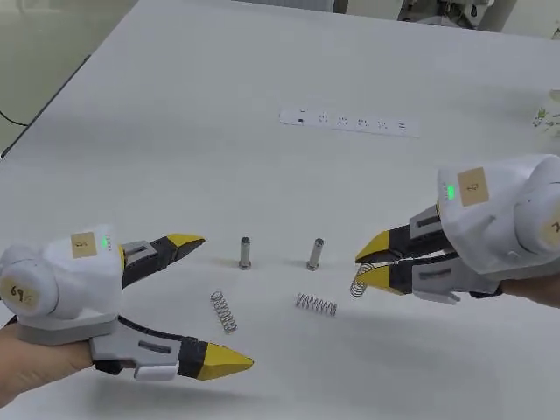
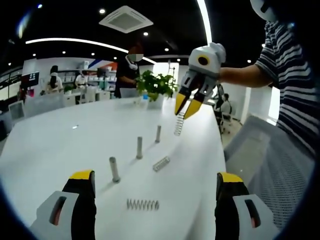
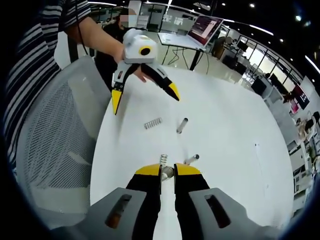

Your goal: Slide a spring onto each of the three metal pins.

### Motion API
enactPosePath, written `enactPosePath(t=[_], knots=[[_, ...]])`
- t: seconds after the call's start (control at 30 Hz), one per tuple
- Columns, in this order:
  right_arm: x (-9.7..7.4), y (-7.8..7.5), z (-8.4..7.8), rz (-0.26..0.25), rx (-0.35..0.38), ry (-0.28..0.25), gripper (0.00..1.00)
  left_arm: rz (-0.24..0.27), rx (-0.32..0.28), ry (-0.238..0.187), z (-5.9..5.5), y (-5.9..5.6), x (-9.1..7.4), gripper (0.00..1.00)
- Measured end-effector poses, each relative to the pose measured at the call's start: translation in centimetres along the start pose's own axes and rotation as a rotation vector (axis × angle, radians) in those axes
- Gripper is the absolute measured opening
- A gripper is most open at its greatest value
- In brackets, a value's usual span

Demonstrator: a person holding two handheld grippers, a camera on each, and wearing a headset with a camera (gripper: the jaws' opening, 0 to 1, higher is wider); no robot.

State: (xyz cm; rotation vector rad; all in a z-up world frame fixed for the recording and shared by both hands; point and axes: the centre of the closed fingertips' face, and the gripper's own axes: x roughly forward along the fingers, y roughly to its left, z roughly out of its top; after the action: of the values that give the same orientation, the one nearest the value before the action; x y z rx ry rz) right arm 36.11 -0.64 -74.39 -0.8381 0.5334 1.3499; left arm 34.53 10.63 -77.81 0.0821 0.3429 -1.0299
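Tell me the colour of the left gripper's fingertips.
Yellow: the fingertips of the left gripper are solid yellow, clearest in the head view.

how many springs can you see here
3. The held spring hangs from the right gripper. Two lie loose on the table: the slanted spring by the left gripper, the level spring nearer the right. None seem hidden.
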Motion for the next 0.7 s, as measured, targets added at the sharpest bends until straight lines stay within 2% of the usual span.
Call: enactPosePath(t=[0.27,0.7], knots=[[-0.9,-1.1,-1.5,-0.038,0.048,0.01,0.06,0.014,-0.008,-0.007,-0.3,0.2,-0.5,0.98],[-2.4,-2.8,-2.9,-0.101,0.102,0.016,0.06,0.015,-0.001,-0.007,-0.3,0.1,-0.3,0.98]])
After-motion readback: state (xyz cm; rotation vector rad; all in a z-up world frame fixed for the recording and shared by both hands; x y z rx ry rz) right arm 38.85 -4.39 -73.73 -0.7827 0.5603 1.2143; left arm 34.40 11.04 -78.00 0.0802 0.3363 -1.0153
